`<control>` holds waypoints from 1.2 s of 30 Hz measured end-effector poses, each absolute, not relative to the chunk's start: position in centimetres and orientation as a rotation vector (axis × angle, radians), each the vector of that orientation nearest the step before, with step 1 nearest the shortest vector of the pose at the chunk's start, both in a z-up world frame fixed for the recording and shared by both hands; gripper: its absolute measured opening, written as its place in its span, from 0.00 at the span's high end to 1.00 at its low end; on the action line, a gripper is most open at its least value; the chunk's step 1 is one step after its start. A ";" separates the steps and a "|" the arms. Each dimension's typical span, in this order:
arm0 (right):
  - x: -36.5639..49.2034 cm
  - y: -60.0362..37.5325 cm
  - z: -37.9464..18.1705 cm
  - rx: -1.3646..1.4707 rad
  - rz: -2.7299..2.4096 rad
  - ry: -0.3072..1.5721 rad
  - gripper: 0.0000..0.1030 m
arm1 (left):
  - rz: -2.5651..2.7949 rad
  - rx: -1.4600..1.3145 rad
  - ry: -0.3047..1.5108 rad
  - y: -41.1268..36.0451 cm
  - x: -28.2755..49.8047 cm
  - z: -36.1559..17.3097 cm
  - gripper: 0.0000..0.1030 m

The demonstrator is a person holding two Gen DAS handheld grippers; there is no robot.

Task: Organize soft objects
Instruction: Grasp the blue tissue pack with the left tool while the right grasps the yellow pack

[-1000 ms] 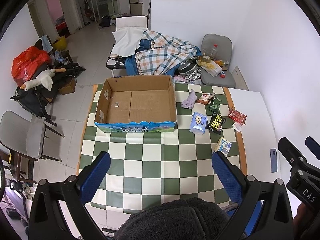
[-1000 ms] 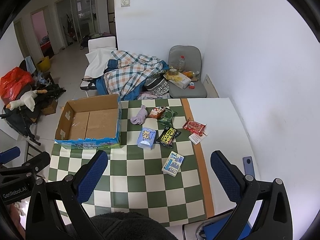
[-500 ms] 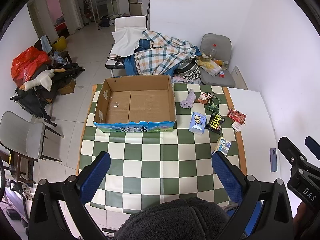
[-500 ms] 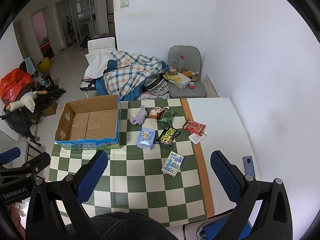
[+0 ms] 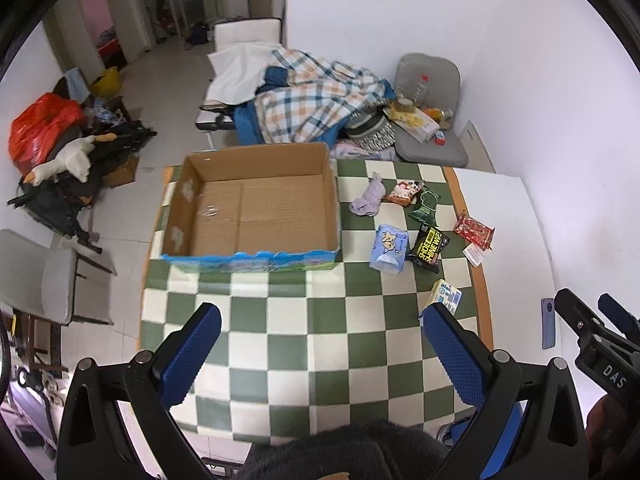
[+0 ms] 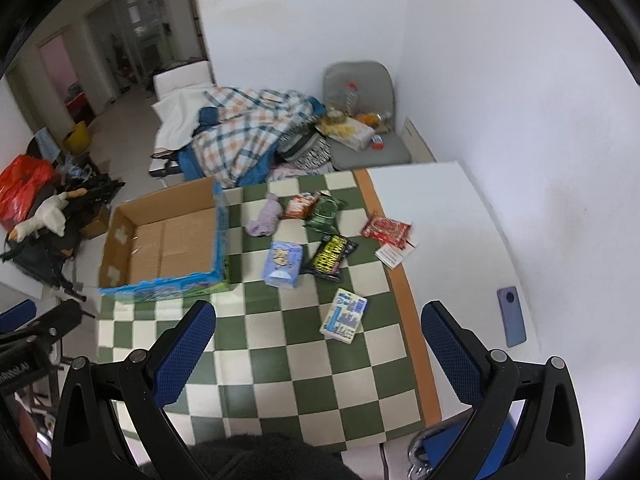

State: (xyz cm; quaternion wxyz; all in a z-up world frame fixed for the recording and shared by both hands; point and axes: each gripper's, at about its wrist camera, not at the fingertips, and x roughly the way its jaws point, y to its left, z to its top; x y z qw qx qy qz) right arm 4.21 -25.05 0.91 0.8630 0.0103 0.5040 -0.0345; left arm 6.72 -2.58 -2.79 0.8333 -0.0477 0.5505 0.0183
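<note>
Both grippers are wide apart and holding nothing right now. My left gripper hangs high over the near edge of the counter, and the right gripper is in the same sort of hover on its own side, blue pads splayed. Looks to me like a survey pose before the first pick, since nothing's been moved into the box yet.

Going outward from the right gripper: the closest thing is a small blue-and-white packet at about 12 o'clock, lying flat on the checkered cloth. A bit further, around 11 o'clock, there's the light blue tissue pack with the black-and-yellow wipes pouch touching its right side. Beyond those, the purple sock, an orange snack bag and a green packet sit bunched together near the far edge. The red snack packet is off at 1 o'clock, with a small white card just beside it. A phone lies on the bare white part at 3 o'clock, well apart from everything.

The open cardboard box is at 11 o'clock from the left gripper, empty inside, open side up, so I'm guessing that's the drop spot. All the soft stuff is clustered to the right of it, which puts it in my right gripper's territory. I'd start with the nearest packet.
</note>
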 end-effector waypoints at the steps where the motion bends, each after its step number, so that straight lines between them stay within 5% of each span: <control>1: 5.2 -26.0 -0.2 0.031 -0.081 1.073 0.00 | 0.035 -0.084 1.181 -3.2 8.1 -3.8 0.00; 11: 16.1 -34.0 -21.1 0.232 -0.171 1.435 0.00 | -0.116 0.106 1.433 -11.3 21.5 -18.4 0.01; 14: 18.0 -36.1 -28.5 0.324 -0.191 1.522 0.02 | -0.138 0.188 1.504 -14.3 24.6 -23.3 0.10; 17: 18.6 -37.1 -33.7 0.418 -0.210 1.580 0.15 | -0.168 0.193 1.584 -16.3 27.3 -28.1 0.13; 29: 16.4 -36.0 -41.8 0.530 -0.135 1.693 0.20 | -0.181 0.255 1.799 -19.3 30.6 -39.5 0.13; 31: 15.9 -35.8 -42.7 0.526 -0.130 1.703 0.28 | -0.171 0.238 1.807 -18.9 30.9 -40.1 0.14; 33: 15.5 -35.4 -43.4 0.509 -0.134 1.717 0.31 | -0.174 0.214 1.812 -18.7 31.1 -40.4 0.35; 36: 15.3 -35.3 -43.9 0.517 -0.141 1.711 0.33 | -0.185 0.178 1.810 -18.5 31.2 -40.5 0.47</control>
